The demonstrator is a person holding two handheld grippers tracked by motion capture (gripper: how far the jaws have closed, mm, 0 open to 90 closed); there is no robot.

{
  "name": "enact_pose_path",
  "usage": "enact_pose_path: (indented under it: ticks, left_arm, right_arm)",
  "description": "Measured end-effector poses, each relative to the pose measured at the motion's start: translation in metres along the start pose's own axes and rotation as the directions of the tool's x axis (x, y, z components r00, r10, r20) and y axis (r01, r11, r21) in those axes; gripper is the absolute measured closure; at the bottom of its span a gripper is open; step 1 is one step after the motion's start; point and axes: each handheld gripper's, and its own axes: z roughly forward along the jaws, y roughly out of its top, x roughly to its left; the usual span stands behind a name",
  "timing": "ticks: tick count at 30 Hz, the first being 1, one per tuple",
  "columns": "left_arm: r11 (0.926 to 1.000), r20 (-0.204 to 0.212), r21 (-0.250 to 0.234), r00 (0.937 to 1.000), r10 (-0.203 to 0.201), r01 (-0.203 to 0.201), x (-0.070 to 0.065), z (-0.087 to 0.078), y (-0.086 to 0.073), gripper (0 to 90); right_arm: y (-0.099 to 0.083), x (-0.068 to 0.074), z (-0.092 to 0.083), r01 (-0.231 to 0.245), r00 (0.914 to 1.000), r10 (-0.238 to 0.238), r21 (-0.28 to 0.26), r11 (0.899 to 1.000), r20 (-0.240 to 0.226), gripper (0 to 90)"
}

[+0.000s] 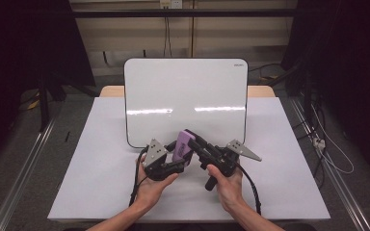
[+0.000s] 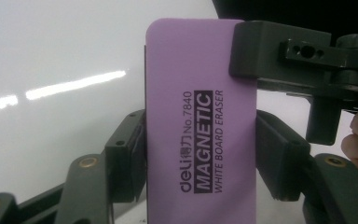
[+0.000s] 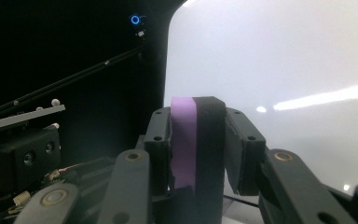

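A purple whiteboard eraser (image 1: pixel 182 144) with a black felt back is held above the table between both grippers. My left gripper (image 1: pixel 179 158) clamps its two long edges; in the left gripper view the jaws press on either side of the printed purple face (image 2: pixel 200 140). My right gripper (image 1: pixel 190 137) grips the eraser's upper end across its thickness and shows there as a black clamp (image 2: pixel 244 49). In the right gripper view the eraser (image 3: pixel 184 140) stands edge-on, purple layer left and felt right, squeezed by that gripper (image 3: pixel 197 140).
A blank whiteboard (image 1: pixel 185 96) stands upright just behind the grippers, leaning back at the table's middle. The white table top (image 1: pixel 101 183) spreads to both sides. Dark stands and cables line the floor left and right.
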Motion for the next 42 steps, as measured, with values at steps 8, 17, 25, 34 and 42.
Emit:
enact_pose_path:
  ticks: [8, 17, 25, 34, 42]
  left_arm:
    - [0.9975, -0.023, 0.069, 0.9996, 0.016, -0.014, 0.002, 0.001, 0.0, 12.8]
    - [0.9928, -0.026, 0.111, 0.9985, 0.048, -0.045, 0.005, -0.004, 0.012, 5.6]
    - [0.9916, -0.013, 0.124, 0.9991, 0.04, -0.038, 0.022, -0.013, 0.023, 8.1]
    - [0.9936, -0.063, 0.111, 0.9977, 0.025, -0.018, 0.044, -0.028, 0.022, 9.0]
    - [0.9915, -0.103, 0.13, 0.9944, 0.021, -0.008, 0.053, -0.048, 0.015, 7.2]
  right_arm:
    - [0.006, -0.004, -0.004, 0.026, 0.9996, -0.026, -0.009, 1.0, 0.013, 66.0]
    - [0.011, -0.01, -0.008, 0.055, 0.9979, -0.055, -0.007, 0.998, 0.035, 66.3]
    - [0.017, -0.013, -0.013, 0.096, 0.994, -0.096, -0.003, 0.995, 0.053, 66.4]
    - [0.026, -0.013, -0.021, 0.219, 0.9704, -0.219, 0.018, 0.976, 0.101, 66.6]
    - [0.032, -0.013, -0.023, 0.261, 0.9582, -0.263, 0.031, 0.965, 0.113, 67.0]
